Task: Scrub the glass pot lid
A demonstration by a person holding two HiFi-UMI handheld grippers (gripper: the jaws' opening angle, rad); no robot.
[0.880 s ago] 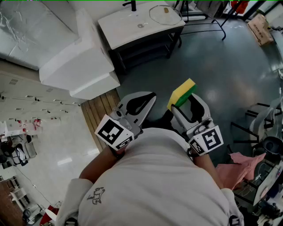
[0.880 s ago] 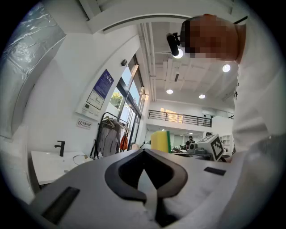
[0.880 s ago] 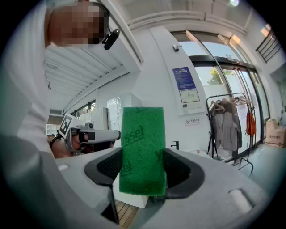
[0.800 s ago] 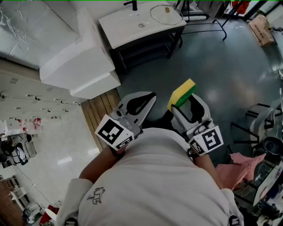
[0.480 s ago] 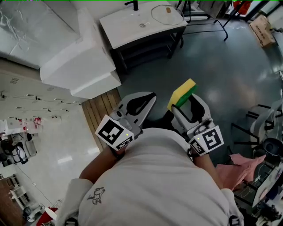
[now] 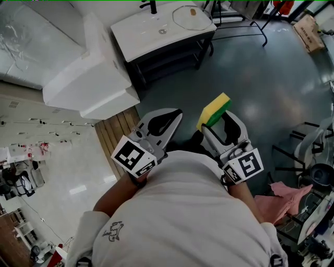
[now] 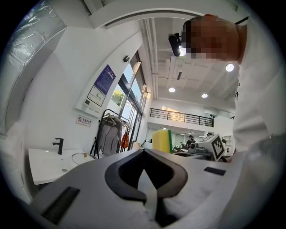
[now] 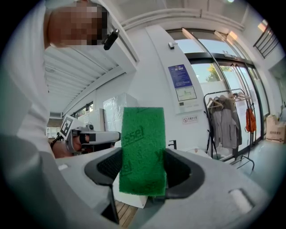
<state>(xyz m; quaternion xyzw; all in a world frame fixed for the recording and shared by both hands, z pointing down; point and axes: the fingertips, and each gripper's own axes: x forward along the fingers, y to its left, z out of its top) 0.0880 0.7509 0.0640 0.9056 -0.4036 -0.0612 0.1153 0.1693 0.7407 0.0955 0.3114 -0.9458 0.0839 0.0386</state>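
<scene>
White sink counter [image 6: 134,39] with black faucet [image 6: 152,6], white foam blocks [image 6: 88,78], clothes rack [image 8: 222,125], pink cloth [image 6: 284,194]

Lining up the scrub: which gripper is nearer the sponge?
Right. The right gripper is clamped on the sponge; the left gripper is shut and empty, beside it on the left, not touching.

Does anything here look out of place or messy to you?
Nothing spilled or broken. A pink cloth lies crumpled at lower right, and the glass lid sits far off on the white washstand while the right claw grips the sponge.
</scene>
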